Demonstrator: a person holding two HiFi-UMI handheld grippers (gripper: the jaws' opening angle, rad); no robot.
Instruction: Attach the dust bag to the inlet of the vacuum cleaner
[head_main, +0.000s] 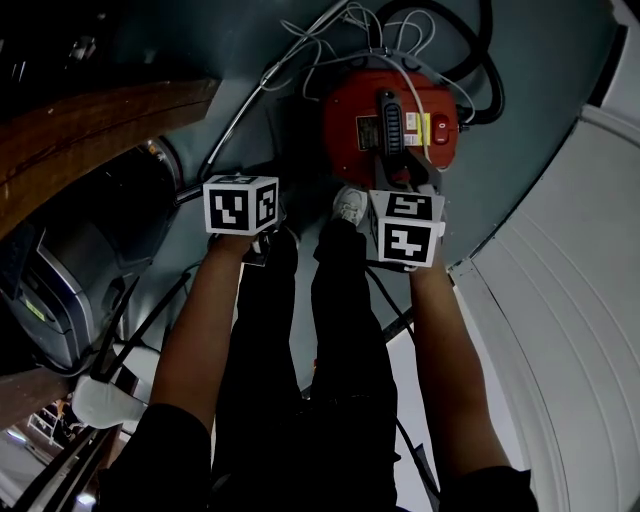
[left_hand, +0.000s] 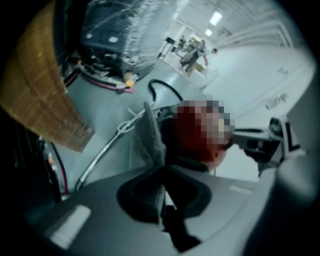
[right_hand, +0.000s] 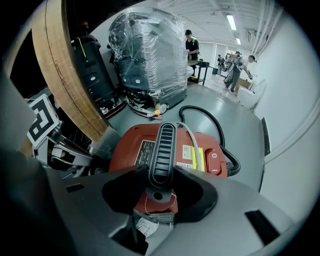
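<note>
As right gripper (right_hand: 156, 168) clamps handle (right_hand: 163, 145), jaws part-closed

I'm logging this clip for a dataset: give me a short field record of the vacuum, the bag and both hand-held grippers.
vacuum cleaner: red, on grey floor
handle: black, ribbed, on top
right hand-held gripper: jaws closed on handle
left hand-held gripper: jaws closed on dust bag
dust bag: grey, held beside vacuum cleaner

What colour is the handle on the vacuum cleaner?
The handle is black; the right gripper view shows it best.
</note>
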